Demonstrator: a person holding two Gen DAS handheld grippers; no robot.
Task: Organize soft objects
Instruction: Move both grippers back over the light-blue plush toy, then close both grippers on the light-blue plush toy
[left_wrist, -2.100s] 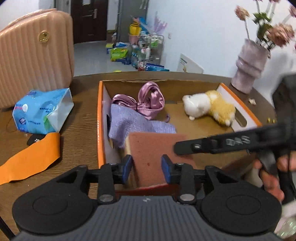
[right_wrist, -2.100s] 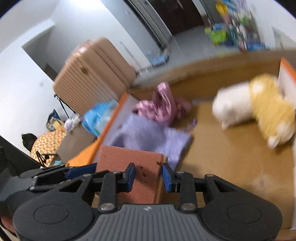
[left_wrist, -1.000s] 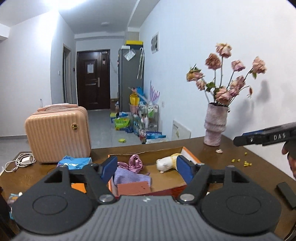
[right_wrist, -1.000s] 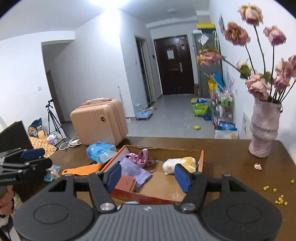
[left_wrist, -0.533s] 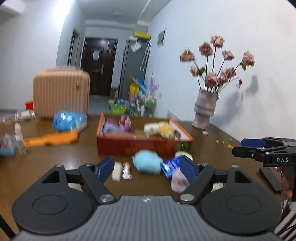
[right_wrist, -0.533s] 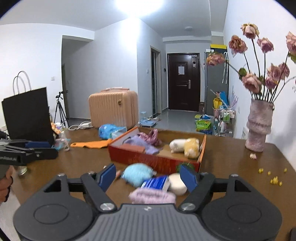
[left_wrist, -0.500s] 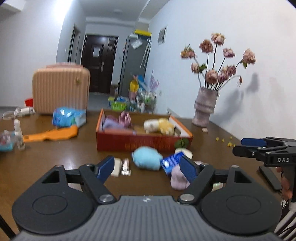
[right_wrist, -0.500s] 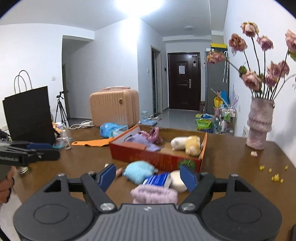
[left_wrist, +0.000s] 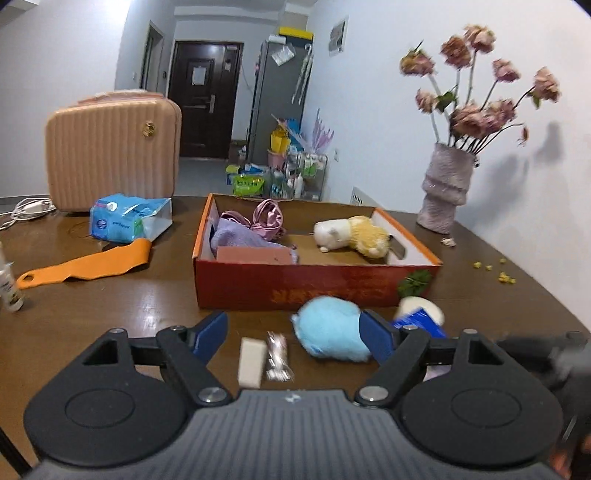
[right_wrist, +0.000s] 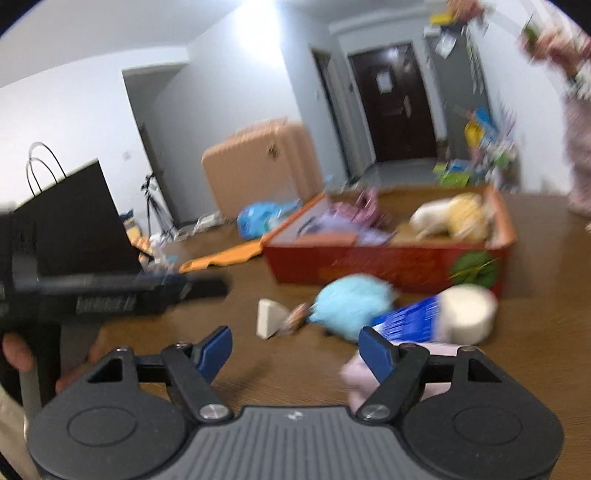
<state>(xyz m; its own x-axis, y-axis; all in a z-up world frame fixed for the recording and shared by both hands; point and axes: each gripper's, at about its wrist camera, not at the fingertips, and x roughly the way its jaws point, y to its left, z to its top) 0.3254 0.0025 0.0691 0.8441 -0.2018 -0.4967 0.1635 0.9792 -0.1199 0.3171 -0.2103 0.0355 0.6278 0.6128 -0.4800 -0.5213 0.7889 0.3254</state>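
Red cardboard makes the box that stands on the wooden table, and it already holds several soft things; a purple cloth and a shiny pink fabric lie at its left end, a reddish sponge block leans inside the front wall, and a white and yellow plush animal lies toward the right end. I judge that this part of the sorting is done; what is left lies on the table just in front of the box. There a fluffy blue toy sits near the front wall; a pale pink soft piece lies closer to the right gripper, partly hidden behind its right finger; a white round thing and a blue packet touch each other beside the blue toy; a small white block and a shiny wrapper lie to the left of it. Whether the last ones count as soft I cannot tell.

The left gripper has its fingers spread wide and pinches nothing; the blue toy shows just beyond its right finger. The right gripper is also spread wide and empty; its view is blurred. So the task seems to me about half way; the blue toy and the pink piece have yet to go into the box.
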